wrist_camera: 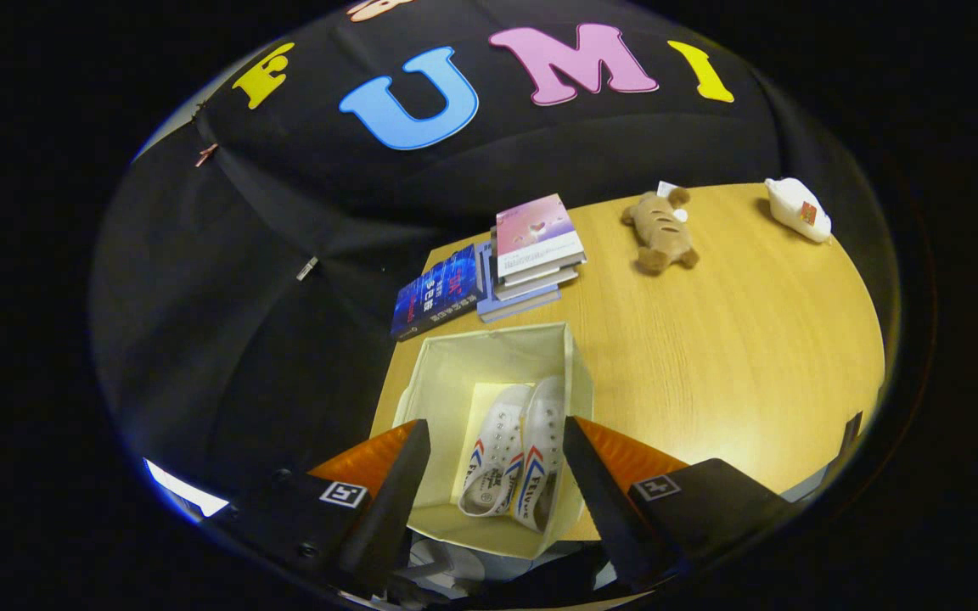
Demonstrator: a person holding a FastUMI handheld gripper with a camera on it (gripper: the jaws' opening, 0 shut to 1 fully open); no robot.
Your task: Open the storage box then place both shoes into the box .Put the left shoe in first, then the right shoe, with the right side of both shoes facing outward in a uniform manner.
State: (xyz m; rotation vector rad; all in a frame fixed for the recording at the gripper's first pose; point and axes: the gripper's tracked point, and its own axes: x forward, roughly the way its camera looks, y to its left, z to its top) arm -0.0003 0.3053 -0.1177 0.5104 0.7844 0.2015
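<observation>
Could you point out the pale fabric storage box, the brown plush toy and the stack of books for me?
Pale fabric storage box (489, 344): gripper view, inner back wall.
Brown plush toy (659, 231): gripper view, its body.
Stack of books (536, 231): gripper view, pink top cover.

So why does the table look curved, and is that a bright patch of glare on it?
In the gripper view the fisheye lens bends the table edge into an arc; a soft glare patch brightens the wood beside the storage box; the shoes inside look sharp and well lit; the hand-held gripper fingers, spread open above the box, stay dim.
</observation>
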